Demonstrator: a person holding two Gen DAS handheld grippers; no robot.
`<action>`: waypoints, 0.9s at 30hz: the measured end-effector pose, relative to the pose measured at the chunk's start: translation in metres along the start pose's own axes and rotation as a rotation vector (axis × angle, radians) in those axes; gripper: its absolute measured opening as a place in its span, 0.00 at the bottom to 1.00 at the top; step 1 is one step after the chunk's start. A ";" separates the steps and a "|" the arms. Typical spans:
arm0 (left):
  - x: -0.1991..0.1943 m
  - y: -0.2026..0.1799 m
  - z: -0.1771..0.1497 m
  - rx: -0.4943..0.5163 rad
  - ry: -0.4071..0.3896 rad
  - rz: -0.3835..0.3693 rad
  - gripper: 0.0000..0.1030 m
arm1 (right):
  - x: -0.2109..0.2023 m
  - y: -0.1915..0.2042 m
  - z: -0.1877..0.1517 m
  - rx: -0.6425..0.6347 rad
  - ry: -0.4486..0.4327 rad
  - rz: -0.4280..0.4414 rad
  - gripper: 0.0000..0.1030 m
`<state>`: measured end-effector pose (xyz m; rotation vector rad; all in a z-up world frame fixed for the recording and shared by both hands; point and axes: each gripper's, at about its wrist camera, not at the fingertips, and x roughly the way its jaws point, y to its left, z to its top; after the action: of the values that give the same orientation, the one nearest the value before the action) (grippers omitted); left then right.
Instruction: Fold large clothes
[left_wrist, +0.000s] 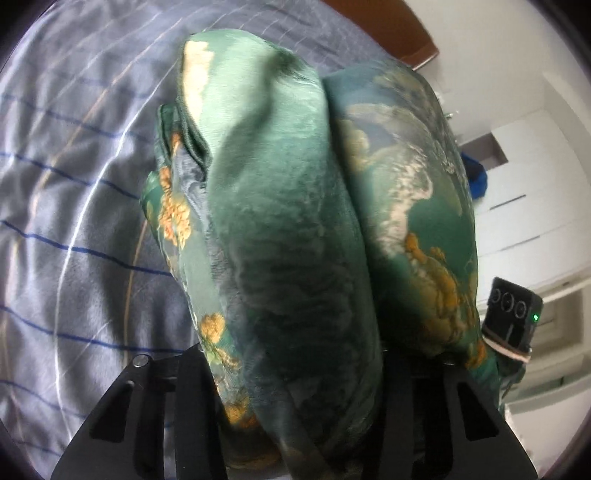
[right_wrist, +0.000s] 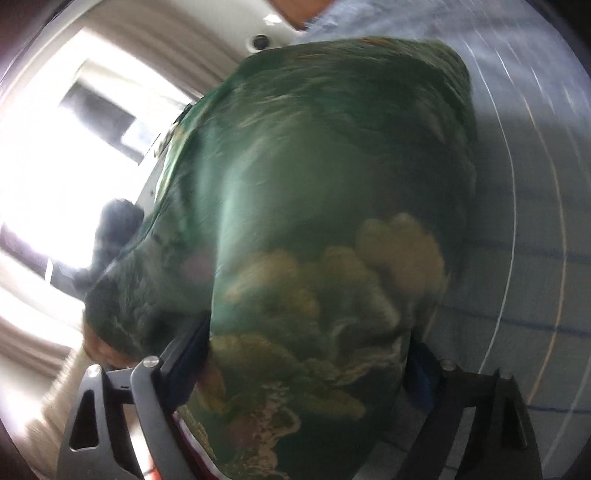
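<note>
A grey bedsheet (left_wrist: 74, 206) with blue and white lines lies under everything, and white cupboards (left_wrist: 524, 192) stand off to the side. The green flowery garment (left_wrist: 280, 236) is bunched in thick folds that run straight away from both cameras, and it blocks most of each view. The left gripper (left_wrist: 295, 417) pinches the cloth tight, and the cloth also fills the wide gap of the right gripper (right_wrist: 303, 369).

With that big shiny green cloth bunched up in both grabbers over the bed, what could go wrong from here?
The glossy green floral garment looks slippery, so its thick bundle could slide from the left gripper. It hangs in rolls above the grey striped bedsheet, so creases might get folded in. The right gripper view is blurred; a fast swing might tug cloth loose.
</note>
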<state>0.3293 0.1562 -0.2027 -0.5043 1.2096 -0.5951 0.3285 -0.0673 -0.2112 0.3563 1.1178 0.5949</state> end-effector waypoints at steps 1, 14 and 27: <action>-0.006 -0.005 0.000 0.006 -0.012 -0.003 0.40 | -0.004 0.014 0.001 -0.053 -0.017 -0.016 0.84; -0.108 -0.064 0.027 0.110 -0.207 -0.029 0.40 | -0.056 0.094 0.053 -0.264 -0.244 -0.002 0.83; 0.008 -0.050 0.047 0.055 -0.093 0.067 0.63 | -0.049 0.004 0.072 -0.149 -0.215 -0.035 0.86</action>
<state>0.3685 0.1160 -0.1629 -0.4389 1.1144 -0.5401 0.3779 -0.0925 -0.1437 0.2643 0.8660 0.5904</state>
